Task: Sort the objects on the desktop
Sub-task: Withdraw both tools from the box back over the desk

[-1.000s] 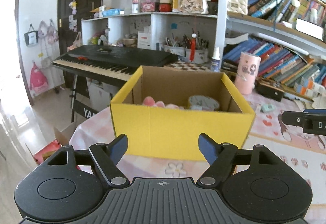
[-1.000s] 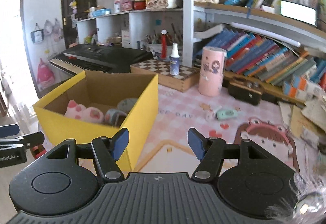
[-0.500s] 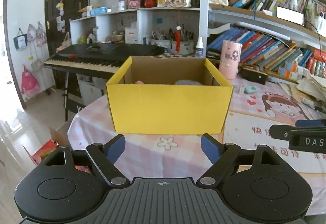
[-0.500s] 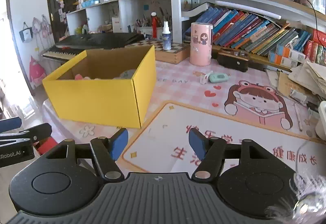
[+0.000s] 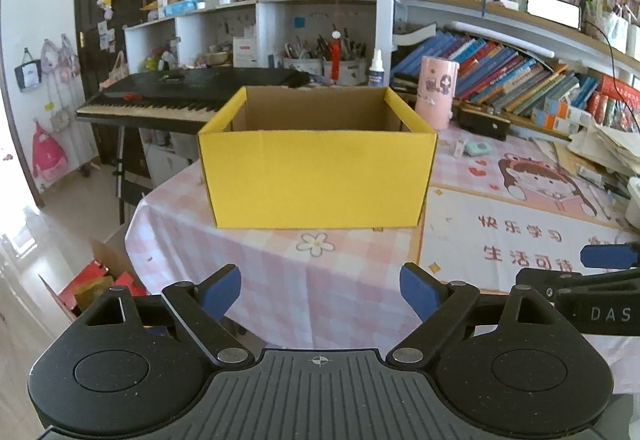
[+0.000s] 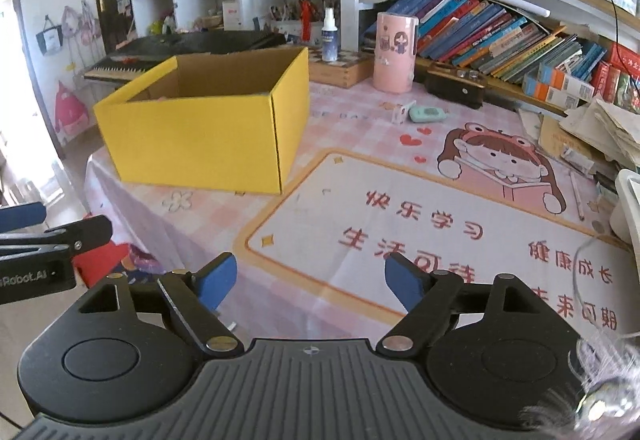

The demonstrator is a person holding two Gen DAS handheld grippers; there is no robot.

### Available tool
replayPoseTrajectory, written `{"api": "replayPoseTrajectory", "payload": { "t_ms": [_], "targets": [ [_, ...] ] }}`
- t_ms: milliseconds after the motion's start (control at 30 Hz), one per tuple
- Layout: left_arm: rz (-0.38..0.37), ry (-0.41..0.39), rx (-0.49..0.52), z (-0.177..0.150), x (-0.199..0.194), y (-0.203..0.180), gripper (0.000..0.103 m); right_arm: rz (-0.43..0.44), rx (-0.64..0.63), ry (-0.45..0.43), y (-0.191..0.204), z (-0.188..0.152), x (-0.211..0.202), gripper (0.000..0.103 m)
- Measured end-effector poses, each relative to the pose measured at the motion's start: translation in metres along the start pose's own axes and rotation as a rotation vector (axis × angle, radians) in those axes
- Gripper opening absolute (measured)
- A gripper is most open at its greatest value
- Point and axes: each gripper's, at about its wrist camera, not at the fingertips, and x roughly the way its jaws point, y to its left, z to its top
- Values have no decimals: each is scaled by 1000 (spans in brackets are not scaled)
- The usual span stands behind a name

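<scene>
Both the left gripper (image 5: 320,290) and right gripper (image 6: 310,282) are opening wide, with nothing between the jaws. The yellow cardboard box (image 5: 318,176) sits at twelve o'clock from the left gripper, on the pink checked tablecloth (image 5: 340,272). Its contents are hidden from here. The risk: reaching for the mint-green gadget (image 6: 427,114) at one o'clock, an arm could knock the pink cylinder (image 6: 395,52) over.

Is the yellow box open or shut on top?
Open. The yellow box stands upright with no lid or flaps over its top; both views show its bare brown inner walls. Contents cannot be seen from here.
</scene>
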Motion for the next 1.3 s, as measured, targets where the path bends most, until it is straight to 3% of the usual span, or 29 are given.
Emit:
{"api": "replayPoseTrajectory", "payload": {
  "t_ms": [633, 1300],
  "targets": [
    [-83, 14, 80, -6, -5, -15, 93, -77, 57, 25, -7, -20, -16, 87],
    [-186, 20, 154, 9, 22, -63, 93, -167, 122, 37, -49, -19, -14, 88]
  ]
}}
